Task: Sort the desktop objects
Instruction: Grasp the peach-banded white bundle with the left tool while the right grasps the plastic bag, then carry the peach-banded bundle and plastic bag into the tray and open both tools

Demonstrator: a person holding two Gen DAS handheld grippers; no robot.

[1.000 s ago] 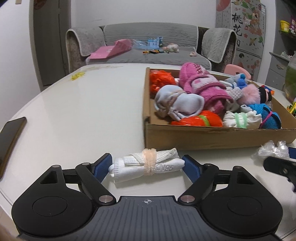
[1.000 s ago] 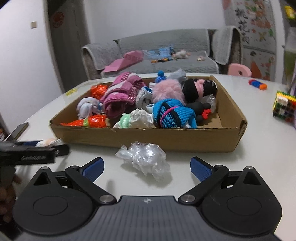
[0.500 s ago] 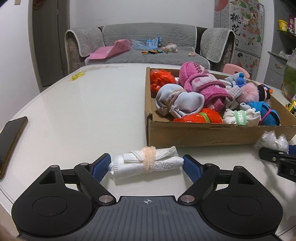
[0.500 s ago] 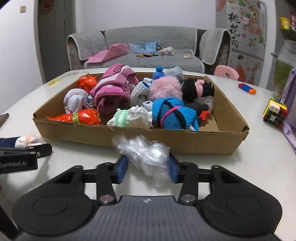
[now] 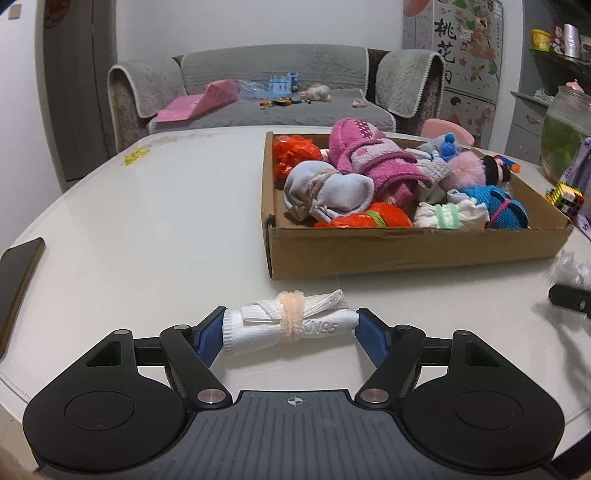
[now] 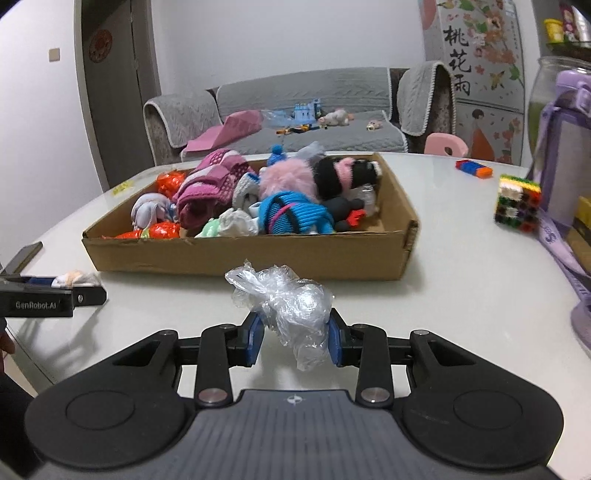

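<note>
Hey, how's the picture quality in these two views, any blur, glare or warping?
Left wrist view: fisheye bends the table edge; the crumpled plastic bag at right is smeared; the rolled mask is sharp. Right wrist view: the cardboard box looks slightly soft; soft shadows lie under the box; dim indoor light.

Sofa (image 5: pixel 273 92): grey, against the white wall (image 5: pixel 240 22), beyond the tabletop (image 5: pixel 147 206).
Door (image 5: pixel 74 92): dark, left of sofa.
Cabinet (image 5: pixel 469 55): flower-patterned, right of sofa.
Shelf (image 5: pixel 561 62): right of cabinet.
Light: dim, indoor.
</note>
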